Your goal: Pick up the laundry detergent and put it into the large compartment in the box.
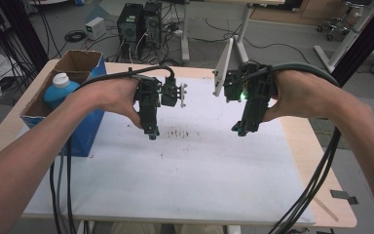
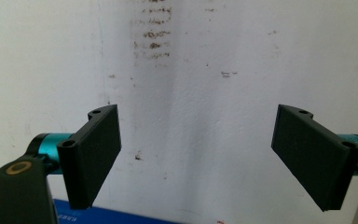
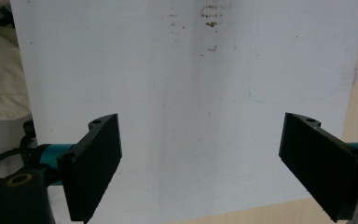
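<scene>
Both grippers, left (image 1: pixel 152 134) and right (image 1: pixel 240 130), hovered wide open, empty, mid-frame over the white sheet (image 1: pixel 175 170); the blue bottle (image 1: pixel 58 90), upper left, remained untouched in its box (image 1: pixel 85 61).

White paper sheet (image 1: pixel 175 170) covers most of the pale wooden counter (image 1: pixel 321 146). Open blue cardboard box (image 1: pixel 85 131) on counter's left edge, blue white-capped bottle (image 1: pixel 58 90) inside. Left gripper (image 1: pixel 151 134) and right gripper (image 1: pixel 241 130) above sheet, side by side, brown smudges (image 1: pixel 177 132) between.
</scene>
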Demonstrator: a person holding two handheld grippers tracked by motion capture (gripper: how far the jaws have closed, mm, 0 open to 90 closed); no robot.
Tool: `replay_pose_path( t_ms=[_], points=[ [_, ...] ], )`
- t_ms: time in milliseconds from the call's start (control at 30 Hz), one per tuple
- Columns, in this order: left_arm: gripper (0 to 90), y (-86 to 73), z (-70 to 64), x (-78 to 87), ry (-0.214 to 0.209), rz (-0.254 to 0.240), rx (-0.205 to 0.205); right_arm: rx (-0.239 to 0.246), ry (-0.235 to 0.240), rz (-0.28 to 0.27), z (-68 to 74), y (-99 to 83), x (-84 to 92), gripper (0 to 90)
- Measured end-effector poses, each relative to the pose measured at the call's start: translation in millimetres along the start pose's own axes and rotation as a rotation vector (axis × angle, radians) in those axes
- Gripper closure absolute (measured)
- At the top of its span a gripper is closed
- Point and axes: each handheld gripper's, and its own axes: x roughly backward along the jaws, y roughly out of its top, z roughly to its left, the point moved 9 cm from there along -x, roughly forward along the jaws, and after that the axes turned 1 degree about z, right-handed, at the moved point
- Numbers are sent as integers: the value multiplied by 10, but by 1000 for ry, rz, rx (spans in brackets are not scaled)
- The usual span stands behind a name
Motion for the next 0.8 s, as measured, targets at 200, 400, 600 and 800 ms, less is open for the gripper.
replay_pose_path(
  t_ms=[200,400,600,800],
  points=[
    [158,3,-10,-34,-7,8,-9,1,4,2,-5,2,-16,122],
    [158,3,-14,-56,-15,20,-17,-2,5,5,-6,-9,-23,123],
    [158,0,-23,-69,-19,27,-20,-1,6,3,-2,-17,-23,122],
    [158,-12,-39,-69,-16,32,-20,-2,4,-1,8,-1,-18,123]
  ],
)
